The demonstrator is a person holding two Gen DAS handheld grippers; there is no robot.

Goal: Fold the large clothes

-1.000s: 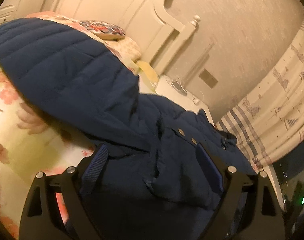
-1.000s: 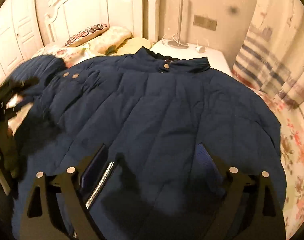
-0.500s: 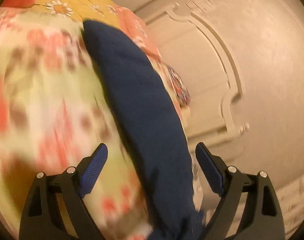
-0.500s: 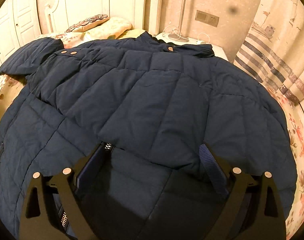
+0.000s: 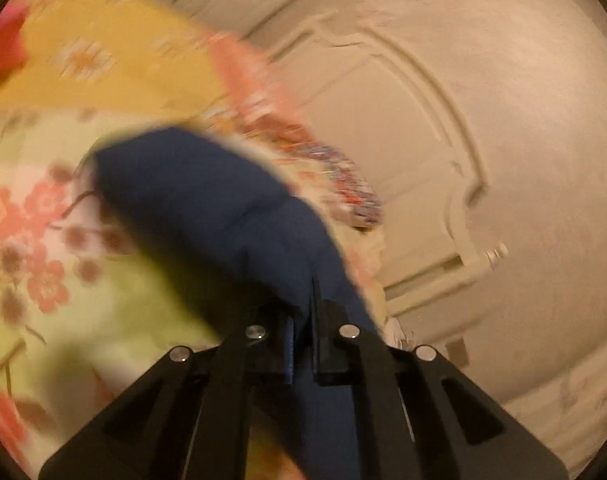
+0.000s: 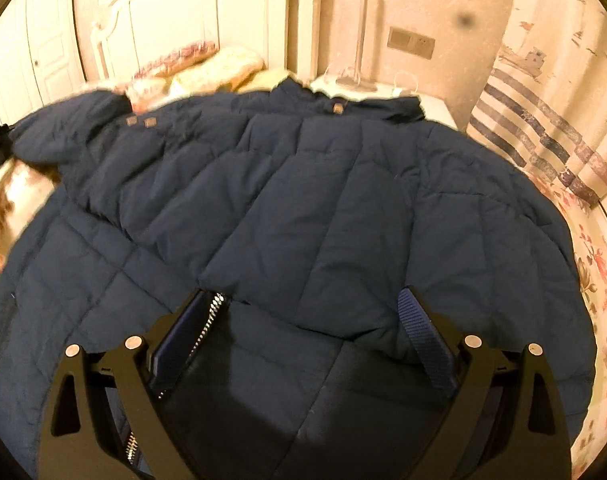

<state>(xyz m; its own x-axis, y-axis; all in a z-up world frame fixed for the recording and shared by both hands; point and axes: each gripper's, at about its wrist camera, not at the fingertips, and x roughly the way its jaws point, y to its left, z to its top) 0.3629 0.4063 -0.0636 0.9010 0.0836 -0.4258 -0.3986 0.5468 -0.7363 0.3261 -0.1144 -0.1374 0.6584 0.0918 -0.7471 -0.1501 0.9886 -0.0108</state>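
Left gripper (image 5: 301,344) pinches the navy sleeve (image 5: 207,200).
Right gripper (image 6: 303,336) gapes wide over the jacket (image 6: 303,200) (front panel between its fingers).

Floral bedsheet (image 5: 115,300) is covering the bed, pink blossoms on pale green, blurred in the left wrist view. Yellow daisy-print blanket (image 5: 115,60) is lying at the far left. Patterned pillow (image 6: 175,54) is resting against the white headboard (image 6: 191,8), a pale cushion (image 6: 231,68) just beside it on the right. White nightstand (image 6: 431,106) is sitting right of the bed with a lamp pole (image 6: 361,32) and cables on it. Wall switch plate (image 6: 410,43) is showing behind. Striped curtain (image 6: 543,120) is hanging at the right. White wardrobe doors (image 6: 35,48) are standing far left.
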